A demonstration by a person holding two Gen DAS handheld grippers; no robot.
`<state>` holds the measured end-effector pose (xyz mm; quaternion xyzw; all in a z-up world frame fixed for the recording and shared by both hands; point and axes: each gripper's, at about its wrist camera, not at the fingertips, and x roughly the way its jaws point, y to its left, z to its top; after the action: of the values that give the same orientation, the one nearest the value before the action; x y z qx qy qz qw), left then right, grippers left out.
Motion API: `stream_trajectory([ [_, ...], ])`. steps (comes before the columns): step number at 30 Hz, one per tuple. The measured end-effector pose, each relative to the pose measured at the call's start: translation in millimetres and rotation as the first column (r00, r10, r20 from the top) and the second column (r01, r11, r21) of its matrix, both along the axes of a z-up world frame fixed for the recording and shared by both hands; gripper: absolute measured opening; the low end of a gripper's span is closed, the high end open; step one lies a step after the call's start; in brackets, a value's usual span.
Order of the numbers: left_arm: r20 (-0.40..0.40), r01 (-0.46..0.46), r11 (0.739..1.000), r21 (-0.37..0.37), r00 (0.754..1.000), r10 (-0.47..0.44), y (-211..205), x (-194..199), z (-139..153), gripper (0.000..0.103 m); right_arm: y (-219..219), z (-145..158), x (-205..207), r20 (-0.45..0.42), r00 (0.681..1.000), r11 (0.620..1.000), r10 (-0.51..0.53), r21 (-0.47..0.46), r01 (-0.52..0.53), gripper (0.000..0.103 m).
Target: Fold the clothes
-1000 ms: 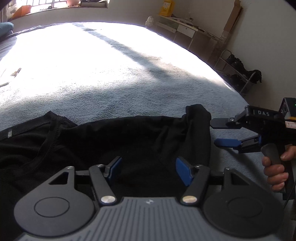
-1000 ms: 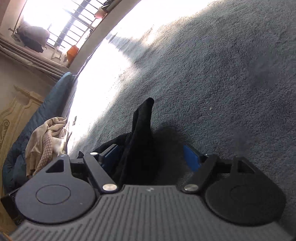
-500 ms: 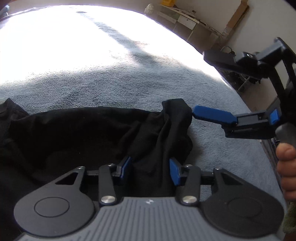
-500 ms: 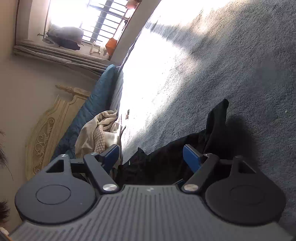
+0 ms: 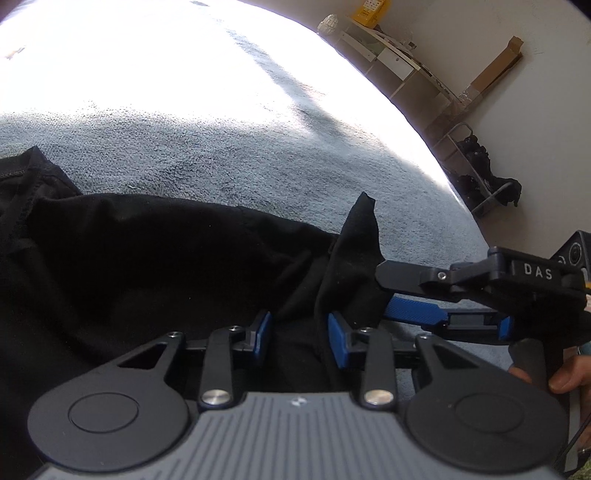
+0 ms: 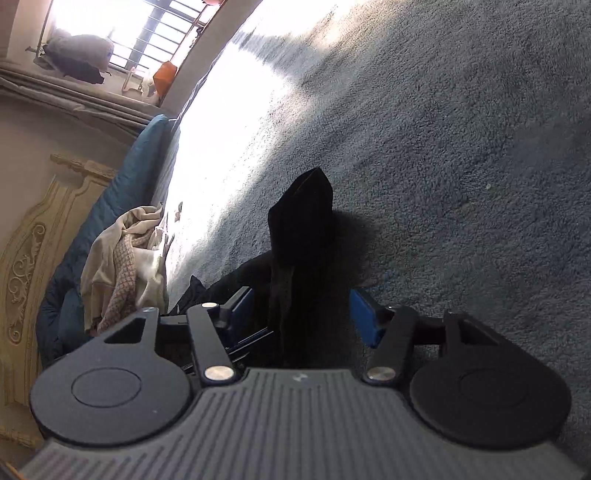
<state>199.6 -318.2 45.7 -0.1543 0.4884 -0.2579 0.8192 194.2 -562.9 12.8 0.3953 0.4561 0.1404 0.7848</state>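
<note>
Grey fleecy bedding fills both views as a wide bed, half in hard sunlight and half in shade, with a long bare stretch beyond the garment. Its far edge in the left wrist view curves along a wall where a white shelf unit and a metal rack with dark things on it stand. In the right wrist view the bed's other side ends at a blue cushion against a carved cream headboard, under a barred window.

On the near part of the bed lies the black shirt, spread to the left with a stitched hem at the far left, and bunched at its right end into an upright peak.

Low over the shirt, the left claw points downward; its blue pads are closing with a fold of black cloth between them, and whether they already press it I cannot tell. From the right comes the right claw, borne by a hand on its grip; its pads are closing around the peak, the right one visibly clear of the cloth.

A heap of beige and pink cloth lies by the cushion, well apart from the shirt.
</note>
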Motion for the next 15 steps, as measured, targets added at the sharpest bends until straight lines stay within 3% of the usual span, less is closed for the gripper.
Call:
stream_trajectory([
  [1, -0.004, -0.005, 1.0, -0.008, 1.0, 0.005, 1, 1, -1, 0.035, 6, -2, 2, -0.002, 1.0, 1.0, 0.021, -0.012, -0.021, 0.047],
  [3, -0.011, -0.013, 1.0, -0.028, 1.0, 0.012, 4, 1, 0, 0.036, 12, -4, 4, -0.011, 0.998, 0.998, 0.054, -0.041, -0.055, 0.009],
  [4, -0.008, -0.018, 0.999, -0.039, 1.0, 0.018, 6, 1, 1, 0.038, 13, -2, 3, -0.01, 0.998, 0.997, 0.06, -0.053, -0.061, 0.005],
  [6, 0.009, -0.031, 0.998, -0.058, 0.999, 0.032, 10, 0, 5, 0.05, 8, 9, -2, 0.015, 0.999, 0.997, 0.037, -0.061, -0.036, 0.003],
  [9, 0.043, -0.038, 0.999, -0.021, 0.998, 0.039, 8, -3, 10, 0.056, -6, 28, -16, 0.017, 1.0, 0.999, -0.016, -0.048, 0.017, 0.003],
  [15, 0.106, 0.013, 0.997, 0.071, 0.994, -0.021, -2, -12, 19, 0.057, -36, 48, -56, -0.114, 0.989, 0.991, -0.093, -0.109, 0.081, 0.003],
])
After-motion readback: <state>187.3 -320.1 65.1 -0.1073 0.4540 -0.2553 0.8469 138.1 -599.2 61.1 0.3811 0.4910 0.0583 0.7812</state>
